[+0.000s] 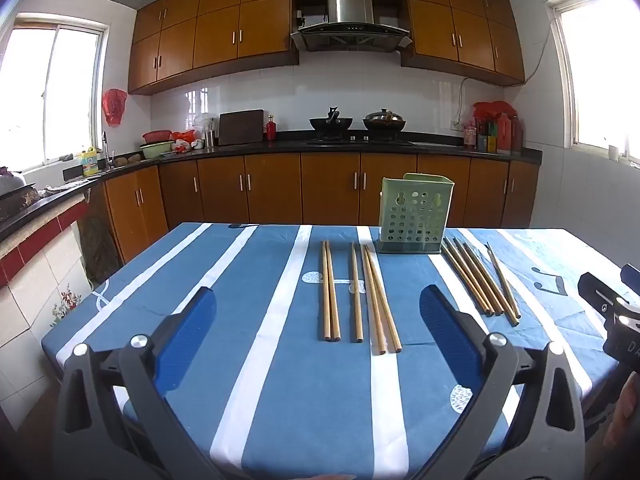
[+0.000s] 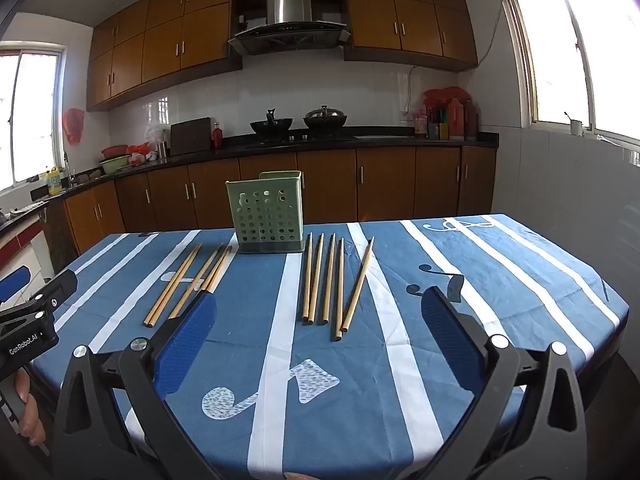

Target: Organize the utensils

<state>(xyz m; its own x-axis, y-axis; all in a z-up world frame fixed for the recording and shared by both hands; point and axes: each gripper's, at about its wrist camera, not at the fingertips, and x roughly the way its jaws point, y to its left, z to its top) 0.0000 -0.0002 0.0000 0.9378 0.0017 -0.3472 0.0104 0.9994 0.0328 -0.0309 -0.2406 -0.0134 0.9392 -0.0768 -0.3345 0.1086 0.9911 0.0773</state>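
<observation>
A pale green perforated utensil holder stands upright at the far side of the blue striped table. Several wooden chopsticks lie flat in a group left of it. Another group of several chopsticks lies to its right. My left gripper is open and empty, above the near table edge, short of the left group. My right gripper is open and empty, short of the right group. Each gripper also shows at the edge of the other's view: the right, the left.
The blue and white tablecloth covers the table; its edges drop off left and right. Behind it run brown kitchen cabinets, a black counter with two woks and bottles.
</observation>
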